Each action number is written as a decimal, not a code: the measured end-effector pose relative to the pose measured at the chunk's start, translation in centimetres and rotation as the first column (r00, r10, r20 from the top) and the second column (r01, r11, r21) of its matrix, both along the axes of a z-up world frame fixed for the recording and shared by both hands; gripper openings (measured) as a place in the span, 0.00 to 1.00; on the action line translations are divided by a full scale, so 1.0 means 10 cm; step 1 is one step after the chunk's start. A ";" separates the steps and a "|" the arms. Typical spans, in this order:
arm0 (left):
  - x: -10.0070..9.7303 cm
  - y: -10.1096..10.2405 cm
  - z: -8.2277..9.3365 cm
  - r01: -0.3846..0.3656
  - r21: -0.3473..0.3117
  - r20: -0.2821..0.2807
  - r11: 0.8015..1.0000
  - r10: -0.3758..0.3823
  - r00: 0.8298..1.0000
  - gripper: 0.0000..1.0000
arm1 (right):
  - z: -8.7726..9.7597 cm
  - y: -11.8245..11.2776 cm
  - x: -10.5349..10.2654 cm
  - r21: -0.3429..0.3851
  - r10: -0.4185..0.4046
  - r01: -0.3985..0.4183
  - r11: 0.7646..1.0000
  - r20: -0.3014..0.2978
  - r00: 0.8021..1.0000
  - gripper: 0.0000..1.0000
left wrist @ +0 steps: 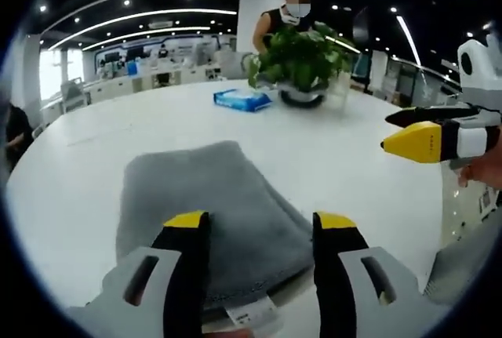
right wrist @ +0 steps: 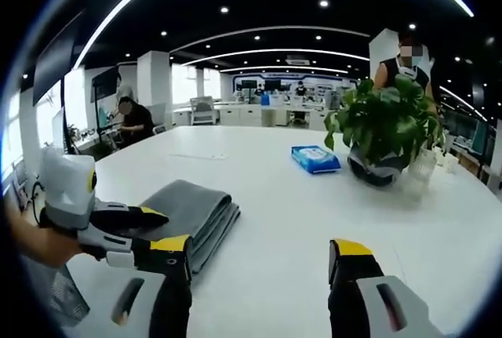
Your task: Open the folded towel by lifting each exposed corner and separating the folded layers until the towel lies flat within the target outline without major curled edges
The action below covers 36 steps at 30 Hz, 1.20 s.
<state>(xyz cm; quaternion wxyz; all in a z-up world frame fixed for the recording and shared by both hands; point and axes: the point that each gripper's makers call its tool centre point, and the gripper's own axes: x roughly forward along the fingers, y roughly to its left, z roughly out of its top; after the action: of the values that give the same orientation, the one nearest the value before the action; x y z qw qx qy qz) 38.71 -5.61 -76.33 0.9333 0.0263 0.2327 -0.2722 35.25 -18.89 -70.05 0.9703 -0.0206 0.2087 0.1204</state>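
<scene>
You are working under bright curved ceiling light strips (right wrist: 267, 53) glaring softly off the glossy white table (right wrist: 298, 220); below them, edges are bending and blurring.

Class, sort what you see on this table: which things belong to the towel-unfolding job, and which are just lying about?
Job:
folded grey towel
left gripper
right gripper

Lying about:
blue packet
potted plant

A broad white table (right wrist: 314, 220) stood in an open-plan office under a dark ceiling with curved light strips (right wrist: 267, 32) and small spotlights. Desks (right wrist: 259, 114) and bright windows (right wrist: 192, 83) lined the far side, with a white pillar (right wrist: 153, 79) nearby.
</scene>
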 end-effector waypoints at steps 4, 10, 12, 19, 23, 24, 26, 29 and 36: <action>-0.01 0.02 -0.10 -0.007 0.047 0.000 0.999 0.007 1.000 0.57 | 0.00 0.01 0.01 -0.011 0.006 -0.006 1.000 0.002 1.000 0.70; -0.03 0.02 -0.17 0.002 0.114 0.034 0.993 -0.006 0.999 0.57 | 0.00 0.02 0.01 -0.013 0.011 -0.011 1.000 0.001 1.000 0.70; -0.03 0.02 -0.18 0.002 0.133 0.048 0.991 -0.008 0.999 0.57 | 0.00 0.03 0.01 -0.007 0.013 -0.013 1.000 0.002 1.000 0.70; -0.01 0.05 -0.19 -0.006 0.147 0.054 0.989 -0.002 0.999 0.55 | 0.00 0.04 0.00 0.008 0.018 -0.018 1.000 0.001 1.000 0.70; -0.01 0.05 -0.19 -0.001 0.154 0.054 0.988 -0.007 0.998 0.53 | 0.01 0.04 0.00 0.010 0.018 -0.018 1.000 0.002 1.000 0.70; -0.01 0.05 -0.19 0.000 0.157 0.055 0.988 -0.008 0.998 0.51 | 0.01 0.04 0.00 0.011 0.019 -0.019 1.000 0.002 1.000 0.70; -0.02 0.05 -0.18 0.003 0.159 0.050 0.987 -0.011 0.999 0.48 | 0.01 0.05 0.00 0.009 0.022 -0.022 1.000 0.002 1.000 0.70; -0.02 0.08 -0.16 0.004 0.156 0.039 0.988 -0.010 0.999 0.41 | 0.01 0.05 0.00 0.006 0.026 -0.026 1.000 0.003 1.000 0.69; 0.00 0.15 -0.11 0.003 0.164 0.031 0.986 -0.008 0.999 0.25 | 0.01 0.05 0.00 0.011 0.026 -0.026 1.000 0.005 1.000 0.69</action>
<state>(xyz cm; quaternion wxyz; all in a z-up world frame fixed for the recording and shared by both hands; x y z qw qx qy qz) 38.66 -4.06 -77.46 0.9308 0.1078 0.2396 -0.2543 35.23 -18.37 -69.91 0.9693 -0.0184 0.2055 0.1339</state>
